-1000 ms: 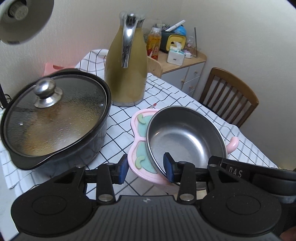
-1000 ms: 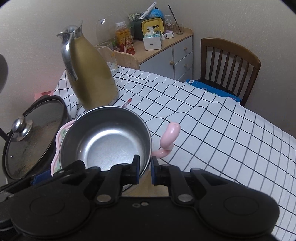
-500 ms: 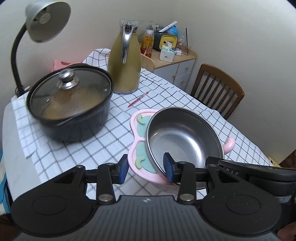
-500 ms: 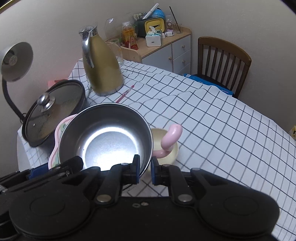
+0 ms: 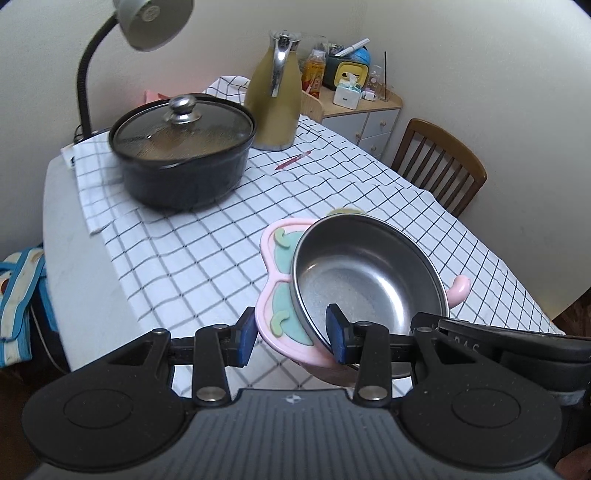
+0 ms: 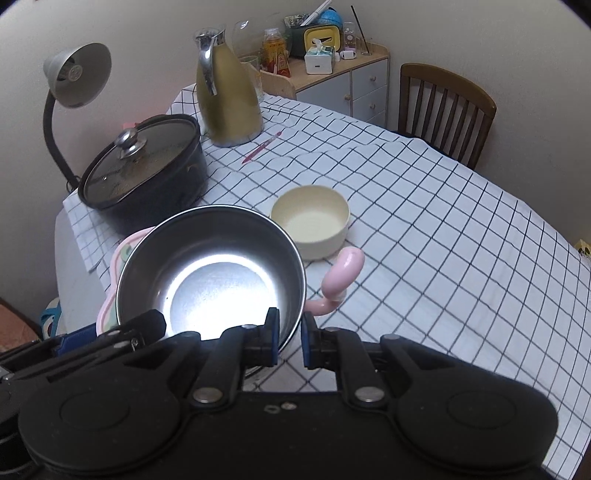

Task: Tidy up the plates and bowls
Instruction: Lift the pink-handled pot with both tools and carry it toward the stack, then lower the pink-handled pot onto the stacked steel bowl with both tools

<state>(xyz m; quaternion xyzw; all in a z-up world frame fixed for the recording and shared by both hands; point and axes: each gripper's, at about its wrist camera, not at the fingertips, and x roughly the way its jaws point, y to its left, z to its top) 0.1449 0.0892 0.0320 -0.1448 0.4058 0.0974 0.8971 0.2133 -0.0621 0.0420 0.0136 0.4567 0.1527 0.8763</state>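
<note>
- Left wrist view: the left gripper is clamped on the near edge of a pink plate with green cartoon patches, one blue pad on its outer rim, the other inside the steel bowl that sits on the plate.
- Plate and bowl are held above the checked tablecloth, tilted.
- Farther back stand a black pot with a glass lid, a gold jug and a grey desk lamp; a wooden chair is at the right.
- Right wrist view: the right gripper is pinched together on the steel bowl's near rim, its jaws nearly closed.
- A cream bowl rests on the cloth just beyond the steel bowl; a red pen lies near the jug.
</note>
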